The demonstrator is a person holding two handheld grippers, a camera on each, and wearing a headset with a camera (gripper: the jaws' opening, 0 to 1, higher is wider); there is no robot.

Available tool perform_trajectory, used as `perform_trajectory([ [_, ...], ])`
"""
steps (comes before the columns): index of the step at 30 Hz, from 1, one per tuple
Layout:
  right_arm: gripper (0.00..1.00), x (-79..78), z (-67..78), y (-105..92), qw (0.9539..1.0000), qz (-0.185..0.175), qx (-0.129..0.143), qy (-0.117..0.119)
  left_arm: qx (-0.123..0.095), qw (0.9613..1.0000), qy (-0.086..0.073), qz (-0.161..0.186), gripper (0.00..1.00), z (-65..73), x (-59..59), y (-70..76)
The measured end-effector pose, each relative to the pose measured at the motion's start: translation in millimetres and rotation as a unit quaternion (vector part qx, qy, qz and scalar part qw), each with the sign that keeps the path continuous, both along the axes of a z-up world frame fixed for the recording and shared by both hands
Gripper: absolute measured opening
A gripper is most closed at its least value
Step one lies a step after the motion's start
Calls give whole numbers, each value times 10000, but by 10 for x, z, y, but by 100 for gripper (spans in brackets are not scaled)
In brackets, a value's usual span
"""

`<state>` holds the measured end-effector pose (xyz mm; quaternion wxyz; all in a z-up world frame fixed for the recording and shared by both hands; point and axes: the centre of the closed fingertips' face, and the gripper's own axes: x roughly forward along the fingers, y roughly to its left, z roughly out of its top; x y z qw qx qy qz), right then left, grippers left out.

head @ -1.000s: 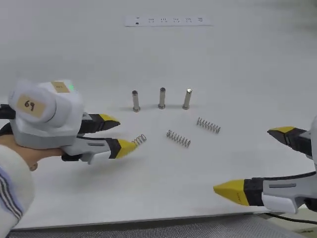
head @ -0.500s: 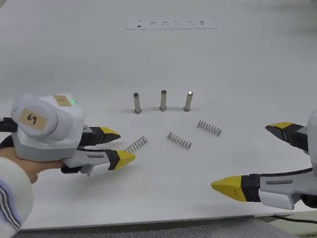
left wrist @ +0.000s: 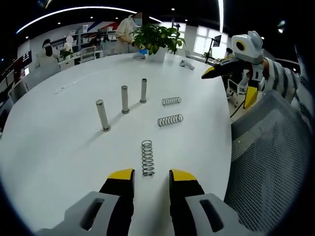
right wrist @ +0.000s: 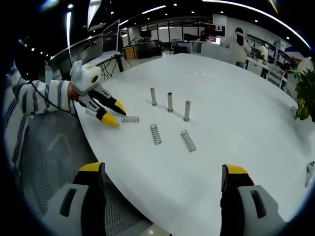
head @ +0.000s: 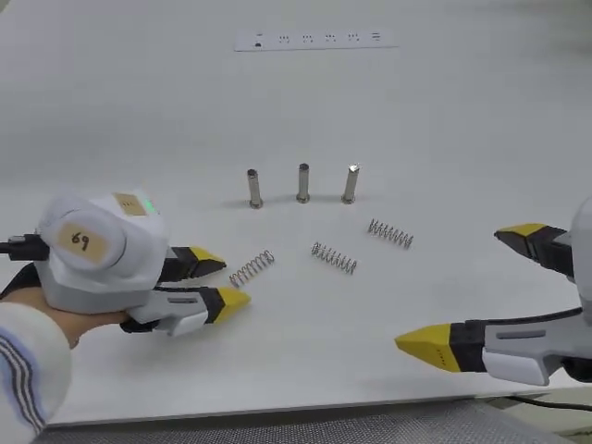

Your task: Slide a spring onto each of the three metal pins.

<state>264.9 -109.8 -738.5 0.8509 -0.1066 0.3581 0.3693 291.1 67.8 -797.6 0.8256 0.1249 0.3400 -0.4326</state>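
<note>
Three upright metal pins (head: 253,188) (head: 302,183) (head: 350,184) stand bare in a row at mid-table. Three springs lie flat in front of them: left spring (head: 252,268), middle spring (head: 333,258), right spring (head: 389,234). My left gripper (head: 220,277) sits low at the left, open by a narrow gap, with nothing between its jaws. In the left gripper view the left spring (left wrist: 147,157) lies just ahead of the left gripper (left wrist: 151,176), pointing away from it. My right gripper (head: 467,287) hovers at the near right, wide open and holding nothing, well short of the springs (right wrist: 187,140).
A white power strip (head: 314,40) lies at the far edge of the white table (head: 139,111). The near table edge (head: 277,414) runs just below both grippers. Potted plants (left wrist: 156,38) and people stand beyond the far end.
My left gripper has drawn back toward the near left, so the left spring now lies fully visible beyond its tips. The right gripper has barely moved.
</note>
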Motion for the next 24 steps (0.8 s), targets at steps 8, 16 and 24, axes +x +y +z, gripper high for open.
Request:
perform_trajectory([
  [8, 95, -9, -29, 11, 10000, 47, -27, 34, 48, 9999, -83, 69, 18, -47, 55, 10],
  [16, 95, 9, -31, -1, 10000, 54, -62, 54, -33, 9998, -88, 165, 13, -75, 113, -15],
  [24, 95, 7, -26, -1, 9999, 71, -73, 55, 26, 9997, -171, 166, 7, -69, 103, -34],
])
